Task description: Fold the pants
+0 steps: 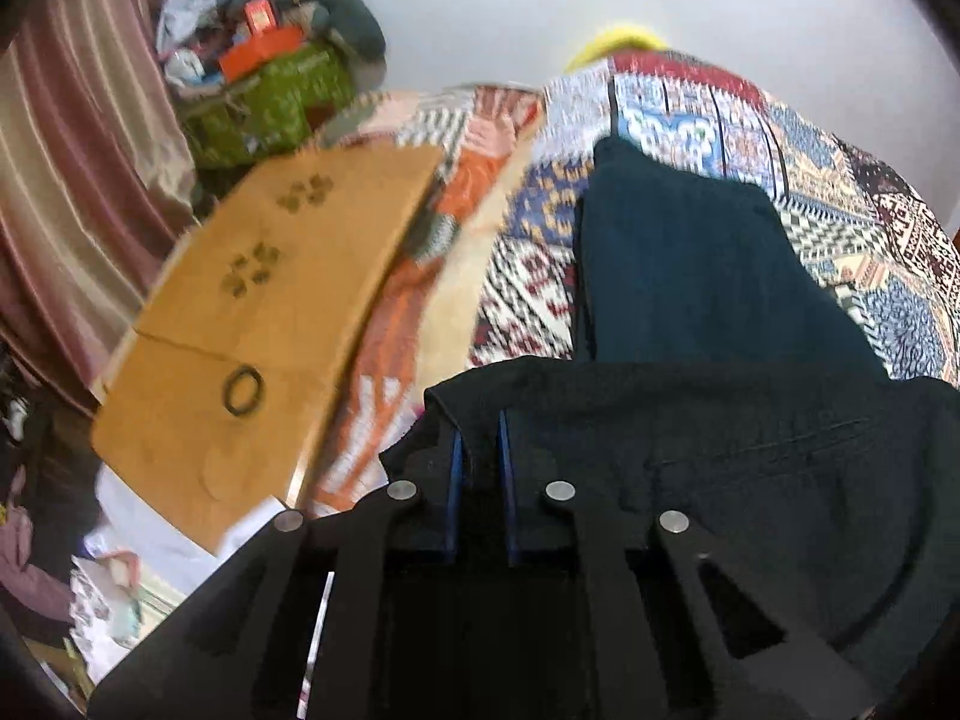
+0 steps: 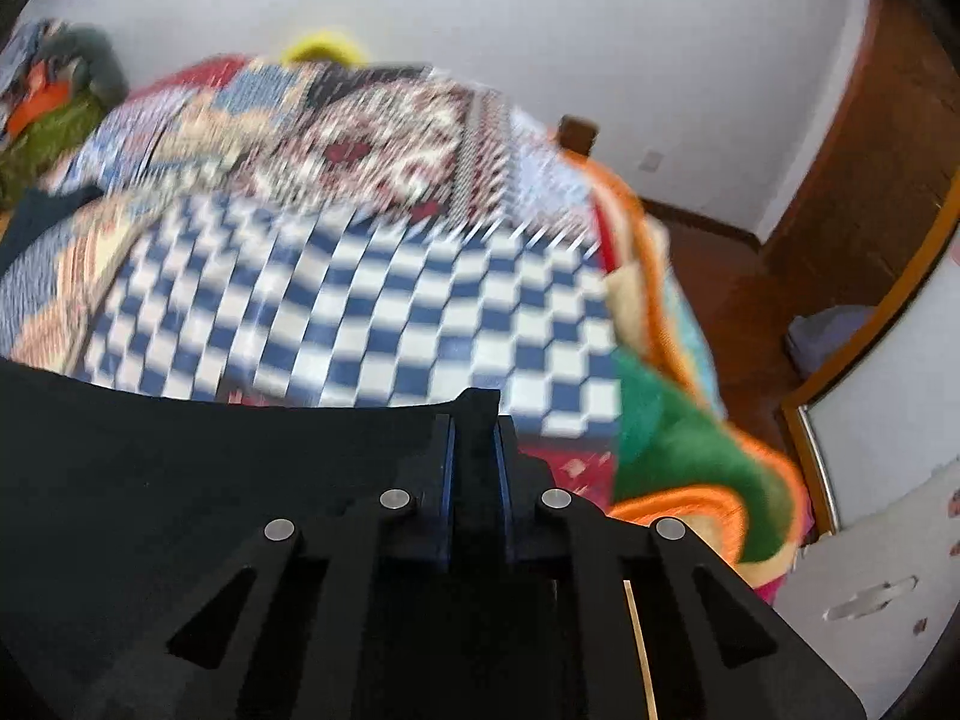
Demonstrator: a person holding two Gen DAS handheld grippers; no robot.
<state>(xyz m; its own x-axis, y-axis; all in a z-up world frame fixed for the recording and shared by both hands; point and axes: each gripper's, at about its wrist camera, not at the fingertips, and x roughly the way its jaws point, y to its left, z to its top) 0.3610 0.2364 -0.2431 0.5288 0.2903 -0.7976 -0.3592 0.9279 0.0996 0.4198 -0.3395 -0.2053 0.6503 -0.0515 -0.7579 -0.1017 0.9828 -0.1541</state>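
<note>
The dark pants [image 1: 708,276] lie lengthwise on a patterned bedspread [image 1: 840,192], running away from me. My left gripper [image 1: 480,450] is shut on the near left corner of the pants' edge, which is lifted off the bed. My right gripper [image 2: 474,444] is shut on the near right corner of the same dark cloth [image 2: 210,468], which stretches off to the left. The far end of the pants [image 2: 36,216] shows at the left edge of the right wrist view. Both views are blurred by motion.
An orange-brown board [image 1: 264,324] lies on the bed's left side, with a pile of bags and clothes [image 1: 264,78] behind it. The blue-and-white checked patch of bedspread [image 2: 360,312] lies ahead on the right. The bed's right edge [image 2: 660,360] drops to a wooden floor [image 2: 738,300].
</note>
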